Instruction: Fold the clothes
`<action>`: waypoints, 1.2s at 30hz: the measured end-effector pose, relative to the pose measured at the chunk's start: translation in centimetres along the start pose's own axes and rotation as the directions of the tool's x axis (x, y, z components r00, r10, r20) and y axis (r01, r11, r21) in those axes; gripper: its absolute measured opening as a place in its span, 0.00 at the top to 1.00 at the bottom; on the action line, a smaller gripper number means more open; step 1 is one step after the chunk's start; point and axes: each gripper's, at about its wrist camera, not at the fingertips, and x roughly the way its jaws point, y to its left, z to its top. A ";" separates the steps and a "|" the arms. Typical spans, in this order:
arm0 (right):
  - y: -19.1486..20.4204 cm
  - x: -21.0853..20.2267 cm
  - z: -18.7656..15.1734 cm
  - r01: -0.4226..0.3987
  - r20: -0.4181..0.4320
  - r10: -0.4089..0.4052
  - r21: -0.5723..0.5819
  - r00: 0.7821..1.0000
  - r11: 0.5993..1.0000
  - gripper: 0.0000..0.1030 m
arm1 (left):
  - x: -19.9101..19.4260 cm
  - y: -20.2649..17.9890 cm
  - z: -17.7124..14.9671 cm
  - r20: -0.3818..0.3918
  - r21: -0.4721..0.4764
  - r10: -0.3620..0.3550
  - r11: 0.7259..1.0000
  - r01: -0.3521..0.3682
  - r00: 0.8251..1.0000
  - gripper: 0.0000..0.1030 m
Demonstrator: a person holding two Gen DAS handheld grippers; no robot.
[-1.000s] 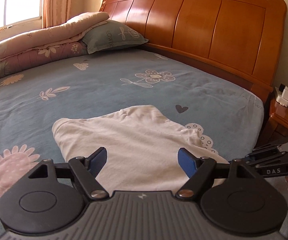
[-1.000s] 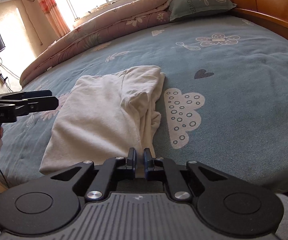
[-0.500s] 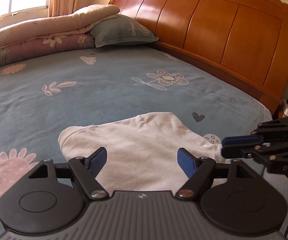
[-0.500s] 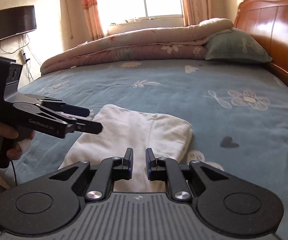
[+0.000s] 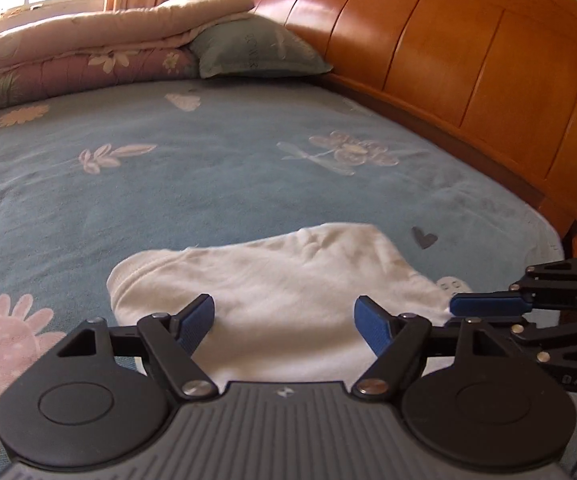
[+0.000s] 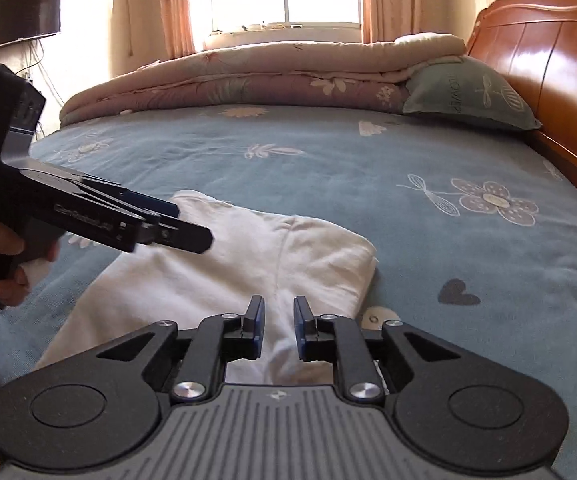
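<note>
A white folded garment [image 5: 288, 280] lies flat on the blue flowered bedsheet [image 5: 208, 180], near the bed's front edge. My left gripper [image 5: 284, 316] hovers over its near part, wide open with nothing between the blue pads. In the right wrist view the same garment [image 6: 216, 280] stretches away to the left. My right gripper [image 6: 279, 324] sits low over its near right corner, fingers a narrow gap apart and holding nothing. Each gripper shows in the other's view: the right gripper [image 5: 464, 310] beside the cloth's right edge, the left gripper [image 6: 188, 226] above its far left part.
A wooden headboard [image 5: 448, 60] runs along the right. A green pillow [image 5: 256, 52] and a rolled quilt [image 5: 68, 64] lie at the far side under the window. A hand [image 6: 0, 248] holds the left gripper's handle. A wall television [image 6: 16, 16] hangs at the far left.
The right gripper has tilted up from looking down at the cloth and its fingers have parted slightly. The left gripper stayed open. The two grippers have come closer together over the garment.
</note>
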 end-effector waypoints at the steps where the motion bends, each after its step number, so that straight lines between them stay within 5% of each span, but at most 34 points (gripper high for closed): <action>1: 0.1 0.6 0.0 0.001 -0.016 -0.001 0.001 1.000 1.000 0.76 | 0.9 0.5 -0.1 -0.031 -0.016 0.034 0.999 -0.034 0.999 0.25; 7: -1.4 0.7 -1.5 -0.018 -0.020 0.019 0.072 1.000 0.997 0.76 | -1.3 0.8 0.3 0.008 -0.080 0.038 0.996 -0.037 0.999 0.25; 11: -1.3 -0.4 -1.0 -0.018 0.000 0.018 0.063 1.000 0.998 0.74 | -4.6 -1.2 -1.1 0.007 -0.092 -0.066 0.993 0.067 0.998 0.25; 15: -0.7 -0.6 -1.4 -0.019 -0.004 0.019 0.050 1.000 0.999 0.71 | -5.1 -2.2 -4.3 -0.053 -0.197 -0.196 0.963 0.182 0.979 0.24; 23: 0.3 -2.3 -1.3 -0.011 0.013 0.011 0.019 1.000 1.000 0.66 | -8.2 -3.8 -4.6 -0.001 -0.190 -0.177 0.966 0.173 0.984 0.22; 29: 0.8 -0.6 -2.6 -0.025 -0.070 0.027 0.035 0.997 0.999 0.56 | -5.8 -2.0 -7.1 -0.120 -0.370 -0.184 0.920 0.128 0.976 0.23; 32: 0.2 -1.4 -2.8 -0.051 -0.062 0.055 0.067 0.997 0.996 0.54 | -6.0 -1.6 -5.4 -0.078 -0.356 -0.172 0.925 0.134 0.982 0.23; 36: 0.2 -2.6 -0.6 -0.054 0.010 0.053 0.046 0.999 0.998 0.39 | -6.1 -1.0 -3.0 -0.021 -0.337 -0.156 0.931 0.140 0.988 0.23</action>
